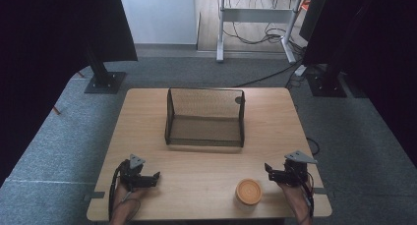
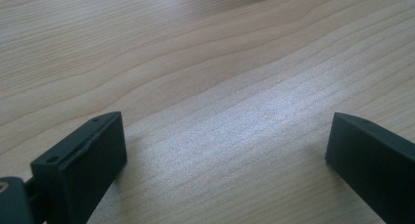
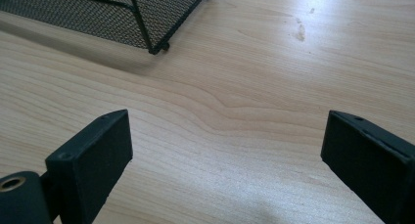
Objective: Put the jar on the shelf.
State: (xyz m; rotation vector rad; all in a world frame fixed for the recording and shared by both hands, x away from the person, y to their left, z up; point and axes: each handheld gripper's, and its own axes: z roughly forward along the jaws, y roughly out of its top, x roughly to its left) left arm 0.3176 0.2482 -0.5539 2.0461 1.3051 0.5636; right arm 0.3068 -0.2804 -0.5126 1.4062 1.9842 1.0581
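**Inspector:** Start with the tongs. What state were they in?

**Assistant:** Both were spread and empty. The left gripper [image 1: 156, 176] rested low at the near left of the table [image 1: 206, 161], with bare wood between its jaws in its own view. The right gripper [image 1: 267, 169] sat at the near right, jaws equally wide, nothing between them.

**Inspector:** And the object in hand?

**Assistant:** An orange disc [image 1: 249, 191] — round, flat, with a raised rim — lay near the front edge, just beside the right gripper and slightly nearer the person. No contact was seen. It was well apart from the left gripper.

**Inspector:** Why the wide jaws?

**Assistant:** In my judgement, readiness. The disc was broad, so a wide opening would be needed to straddle it. The right gripper, being closest, looked the likelier one to take it.

**Inspector:** Anything beyond?

**Assistant:** A black mesh tray [image 1: 205, 118] stood at the table's middle, its open side facing the person, with nothing inside that I could make out. Its near corner [image 3: 156, 48] showed in the right gripper view, so that gripper pointed roughly toward it. The placement suggested a receptacle — open front, easy reach from either hand.

**Inspector:** Risks?

**Assistant:** The disc sat close to the edge; a clumsy approach could nudge it off.
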